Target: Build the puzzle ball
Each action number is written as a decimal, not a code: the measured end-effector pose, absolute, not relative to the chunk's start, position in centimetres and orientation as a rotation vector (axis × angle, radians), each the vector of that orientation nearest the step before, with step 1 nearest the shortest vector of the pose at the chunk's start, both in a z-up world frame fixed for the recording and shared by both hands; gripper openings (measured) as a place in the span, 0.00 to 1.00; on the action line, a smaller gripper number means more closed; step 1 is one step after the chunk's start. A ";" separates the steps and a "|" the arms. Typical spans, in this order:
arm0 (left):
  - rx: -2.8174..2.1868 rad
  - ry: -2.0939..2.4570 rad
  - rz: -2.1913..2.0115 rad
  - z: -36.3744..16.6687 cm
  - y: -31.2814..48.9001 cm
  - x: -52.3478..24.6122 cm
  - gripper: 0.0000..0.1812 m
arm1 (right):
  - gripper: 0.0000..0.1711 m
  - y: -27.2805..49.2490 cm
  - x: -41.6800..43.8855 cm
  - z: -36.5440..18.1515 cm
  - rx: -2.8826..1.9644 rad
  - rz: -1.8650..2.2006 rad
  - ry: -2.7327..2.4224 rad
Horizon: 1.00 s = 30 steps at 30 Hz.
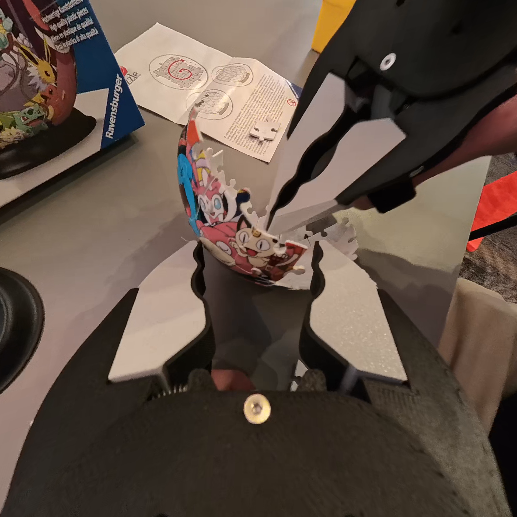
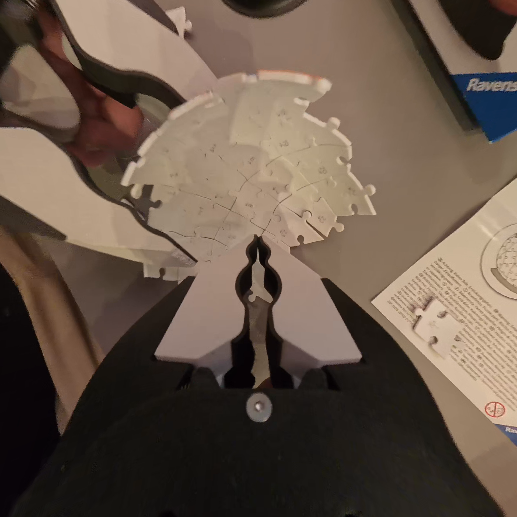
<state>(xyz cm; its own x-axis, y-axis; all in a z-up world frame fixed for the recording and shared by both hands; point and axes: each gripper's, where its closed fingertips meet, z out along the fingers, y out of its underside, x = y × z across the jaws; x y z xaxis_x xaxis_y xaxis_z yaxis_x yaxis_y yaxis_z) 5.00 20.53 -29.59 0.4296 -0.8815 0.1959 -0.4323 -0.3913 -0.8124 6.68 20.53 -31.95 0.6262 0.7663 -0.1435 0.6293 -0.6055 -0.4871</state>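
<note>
Jaws of the right gripper [image 2: 257, 237] pinched tight together at the tips, on or against the inner edge of the half-built puzzle ball [image 1: 223, 212]; whether gripping a piece or just pressing the edge, cannot tell. Jaws of the left gripper [image 1: 257, 249] spread wide, empty, framing the near side of the shell without clearly touching it. Shell itself standing on edge on the grey surface [image 1: 84, 209], printed cartoon side facing the left wrist view, plain white numbered inner side [image 2: 246, 167] facing the right wrist view, tabs sticking out all along the open rim. Roughly half a sphere so far, by the look of it. For this step, probably best to bring the left jaws in to steady the outer curve while pressing at the seam, keeping force in line with the shell wall so joined pieces do not pop apart, and pushing gently until the tab seats flush. Risk of the whole shell tipping or rolling, since only a thin edge rests on the surface. Farther out: one loose white piece [image 1: 264, 130] lying on the folded instruction sheet [image 1: 195, 84], the blue puzzle box [image 1: 56, 70] beyond to the left, and a black stand [image 1: 16, 321] at the left edge.
</note>
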 end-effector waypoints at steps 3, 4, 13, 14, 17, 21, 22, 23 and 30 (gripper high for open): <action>-1.992 1.102 -0.833 -29.5 20.6 5.0 0.41 | 0.00 20.2 7.9 -31.8 -2.485 0.449 -1.114; -1.992 1.102 -0.834 -29.5 20.6 5.0 0.40 | 0.00 20.1 8.2 -31.9 -2.493 0.454 -1.116; -1.985 1.107 -0.830 -29.4 20.5 5.2 0.40 | 0.00 18.7 7.8 -33.3 -2.546 0.456 -1.218; -1.984 1.106 -0.831 -29.4 20.5 5.2 0.40 | 0.00 18.7 7.8 -33.3 -2.547 0.459 -1.220; -1.982 1.112 -0.833 -29.5 20.4 5.3 0.40 | 0.00 18.4 7.7 -33.3 -2.533 0.487 -1.245; -1.985 1.114 -0.826 -29.6 20.5 5.2 0.40 | 0.00 18.4 7.6 -33.3 -2.520 0.499 -1.260; -1.985 1.116 -0.823 -29.7 20.6 5.2 0.40 | 0.00 18.4 7.7 -33.2 -2.512 0.498 -1.257; -1.984 1.115 -0.824 -29.7 20.6 5.2 0.40 | 0.00 18.7 7.8 -32.9 -2.502 0.493 -1.236; -1.981 1.106 -0.832 -29.4 20.6 5.3 0.39 | 0.00 19.0 8.4 -33.3 -2.514 0.432 -1.240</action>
<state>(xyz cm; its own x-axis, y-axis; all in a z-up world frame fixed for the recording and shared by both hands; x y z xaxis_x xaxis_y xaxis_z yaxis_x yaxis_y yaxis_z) 5.25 20.62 -29.41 0.4265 -0.8843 0.1900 -0.4273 -0.3821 -0.8194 8.41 18.99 -33.26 0.5814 0.8028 -0.1322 0.7112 -0.5803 -0.3969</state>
